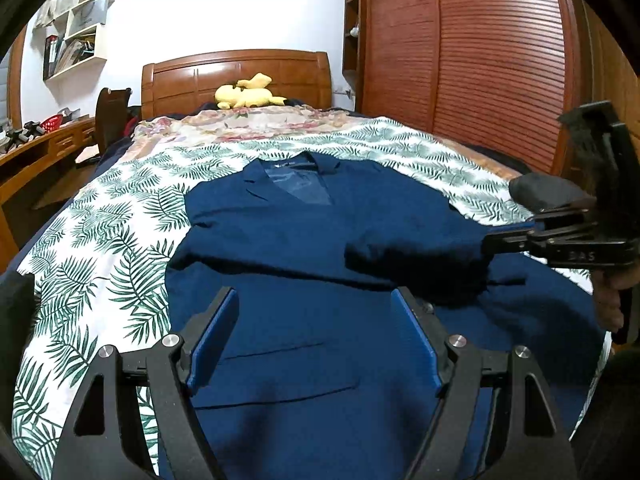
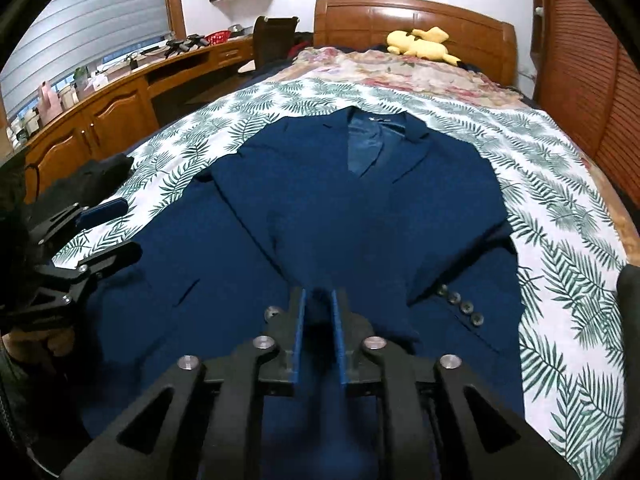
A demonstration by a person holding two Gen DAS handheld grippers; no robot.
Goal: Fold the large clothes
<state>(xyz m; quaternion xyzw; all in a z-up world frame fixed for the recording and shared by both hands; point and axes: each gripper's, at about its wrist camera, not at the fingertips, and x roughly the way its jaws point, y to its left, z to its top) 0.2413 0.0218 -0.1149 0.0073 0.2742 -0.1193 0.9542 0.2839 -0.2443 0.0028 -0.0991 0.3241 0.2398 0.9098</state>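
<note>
A navy blue suit jacket (image 1: 304,240) lies face up on the leaf-print bedspread (image 1: 120,216), collar toward the headboard; it also shows in the right wrist view (image 2: 340,208). My left gripper (image 1: 316,300) is open and empty, hovering over the jacket's lower front. My right gripper (image 2: 320,292) is shut on the jacket's right sleeve (image 2: 360,280), holding it across the jacket body; its cuff buttons (image 2: 460,302) lie to the right. In the left wrist view the right gripper (image 1: 492,242) comes in from the right, holding the sleeve (image 1: 420,264). The left gripper (image 2: 108,232) shows at the left of the right wrist view.
A yellow plush toy (image 1: 248,94) lies by the wooden headboard (image 1: 240,76). A floral blanket (image 1: 260,122) covers the bed's far end. A wooden wardrobe (image 1: 480,60) stands right of the bed. A desk (image 2: 120,92) and a chair (image 2: 272,40) stand left of it.
</note>
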